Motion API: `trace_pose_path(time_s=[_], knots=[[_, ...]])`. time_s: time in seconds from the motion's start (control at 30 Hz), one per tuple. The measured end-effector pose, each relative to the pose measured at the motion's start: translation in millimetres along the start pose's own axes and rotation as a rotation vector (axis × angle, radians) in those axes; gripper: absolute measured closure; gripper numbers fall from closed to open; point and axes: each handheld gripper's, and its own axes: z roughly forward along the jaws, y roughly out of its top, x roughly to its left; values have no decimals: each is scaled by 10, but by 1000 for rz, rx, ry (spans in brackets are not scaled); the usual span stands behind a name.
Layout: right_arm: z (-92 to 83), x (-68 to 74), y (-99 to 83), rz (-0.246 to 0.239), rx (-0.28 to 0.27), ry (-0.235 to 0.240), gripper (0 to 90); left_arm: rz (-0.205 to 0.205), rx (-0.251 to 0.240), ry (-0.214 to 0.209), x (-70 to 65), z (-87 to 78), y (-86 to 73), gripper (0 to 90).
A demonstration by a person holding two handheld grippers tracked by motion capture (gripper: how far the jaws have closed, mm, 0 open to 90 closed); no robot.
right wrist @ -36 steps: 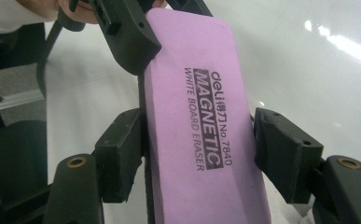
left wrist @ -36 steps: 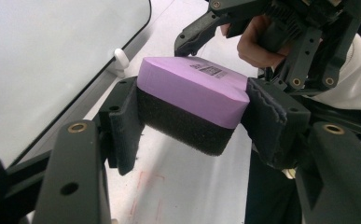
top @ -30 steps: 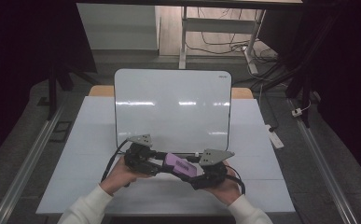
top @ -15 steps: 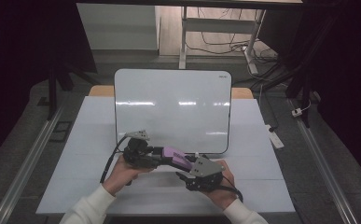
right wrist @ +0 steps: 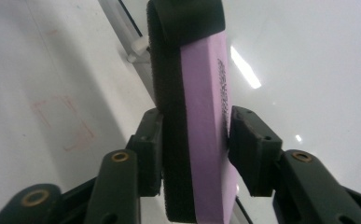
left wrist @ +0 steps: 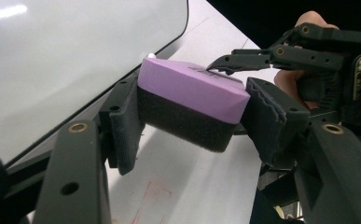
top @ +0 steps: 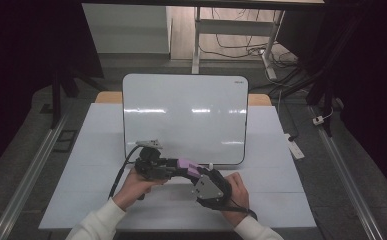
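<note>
Purple eraser (left wrist: 192, 105) between both grippers' jaws

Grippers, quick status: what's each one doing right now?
Left gripper: shut on the purple eraser, gripping its two ends.
Right gripper: jaws have just been closing, now pressing the purple eraser's felt and purple faces; shut on it.

From above, my hands and both grippers cover most of the purple-topped black felt eraser (top: 187, 167). In my right gripper view its near end runs off the bottom edge; its printed label is too blurred to read.
</note>
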Motion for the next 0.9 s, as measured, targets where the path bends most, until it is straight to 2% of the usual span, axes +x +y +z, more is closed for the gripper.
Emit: trace_pose_path(time_s=[0.13,0.27,0.37,0.43,0.5,0.67,0.8,0.9], knots=[[9,-13,-24,-7,6,0,626,4,-16,0,-2,-10,0,406],[-7,-59,-29,20,-12,-8,634,17,-54,13,-15,-59,4,313],[-27,-147,-44,89,-39,-11,636,45,-86,55,-53,-144,-10,251],[-46,-244,-57,146,-52,-10,637,75,-95,89,-86,-213,-33,232],[-68,-360,-67,212,-62,-29,637,98,-97,113,-115,-287,-72,225],[-152,-780,-86,414,-98,-105,636,119,-94,175,-136,-454,-230,220],[-203,-1129,-70,525,-114,-175,636,130,-81,234,-118,-582,-393,220],[-211,-1356,-53,577,-117,-224,636,132,-73,285,-110,-688,-530,219]])
